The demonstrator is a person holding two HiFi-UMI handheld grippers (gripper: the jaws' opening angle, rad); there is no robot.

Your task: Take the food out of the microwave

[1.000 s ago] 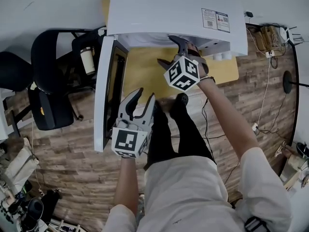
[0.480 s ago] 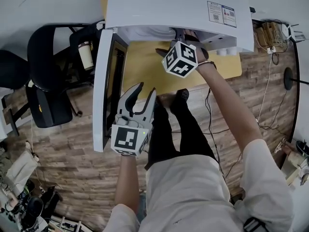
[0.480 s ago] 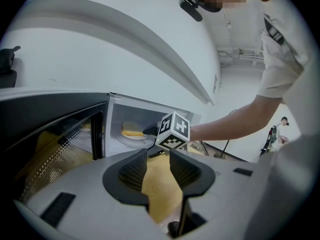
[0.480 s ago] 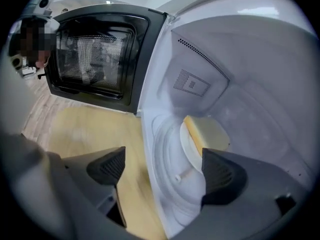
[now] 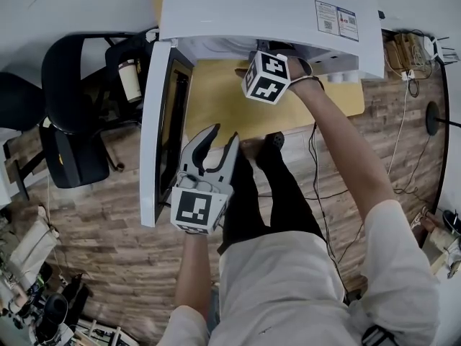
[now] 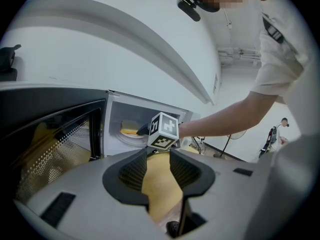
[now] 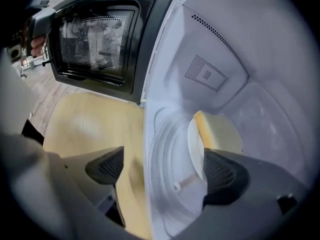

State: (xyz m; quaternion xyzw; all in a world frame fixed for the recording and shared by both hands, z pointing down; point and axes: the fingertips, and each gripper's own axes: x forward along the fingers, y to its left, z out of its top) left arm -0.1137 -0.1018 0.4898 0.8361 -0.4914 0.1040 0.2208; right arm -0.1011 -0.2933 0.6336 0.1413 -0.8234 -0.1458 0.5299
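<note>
Right fingers (image 7: 222,173): wide apart, just been opening — nothing clamped, white plate (image 7: 196,149) rim just beside one
Right gripper (image 7: 162,170): inside the microwave (image 5: 245,13) mouth
Food (image 7: 220,131): yellow, on that plate, far in the cavity
Left gripper (image 6: 159,170): fingers apart, empty, above the yellow tabletop (image 5: 216,99)
Door (image 5: 155,135): swung open at left

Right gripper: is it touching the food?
Cannot tell. Right gripper view: the right gripper has just been opening, gripping nothing; one jaw covers an edge of the food.
</note>
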